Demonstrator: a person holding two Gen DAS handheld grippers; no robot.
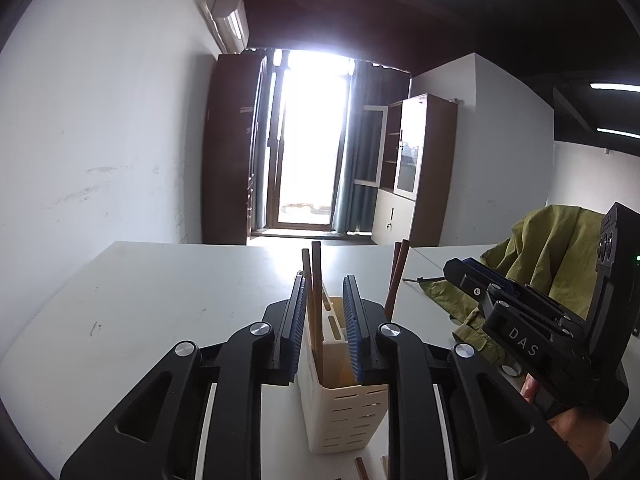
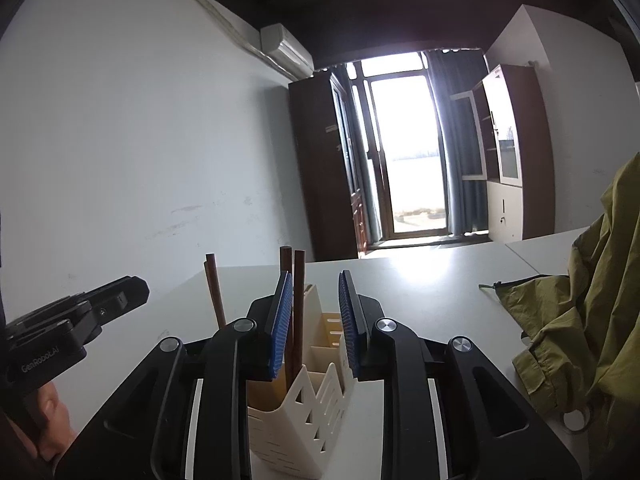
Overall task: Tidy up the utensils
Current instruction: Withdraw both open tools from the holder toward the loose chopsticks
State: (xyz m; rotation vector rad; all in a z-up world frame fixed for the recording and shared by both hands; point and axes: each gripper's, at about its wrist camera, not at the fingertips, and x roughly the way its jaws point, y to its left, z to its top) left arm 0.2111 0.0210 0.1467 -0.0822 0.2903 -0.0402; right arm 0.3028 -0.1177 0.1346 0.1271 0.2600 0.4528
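Note:
A cream slotted utensil holder (image 1: 344, 412) (image 2: 304, 400) stands on the white table right in front of both grippers. My left gripper (image 1: 325, 284) is open over it. Two brown chopsticks (image 1: 317, 292) stand upright in the holder between the blue pads, close to the left pad (image 1: 298, 320) and apart from the other. My right gripper (image 2: 315, 276) is open as well, with another brown pair (image 2: 298, 300) upright beside its left pad (image 2: 282, 324). Each gripper shows in the other's view, the right gripper (image 1: 480, 284) at the right and the left gripper (image 2: 120, 298) at the left.
Two loose chopstick ends (image 1: 362, 468) lie on the table (image 1: 160, 300) in front of the holder. An olive-green jacket (image 2: 580, 320) (image 1: 552, 256) is heaped on the table to the right. A white wall runs along the left, and cabinets and a bright door stand beyond the table.

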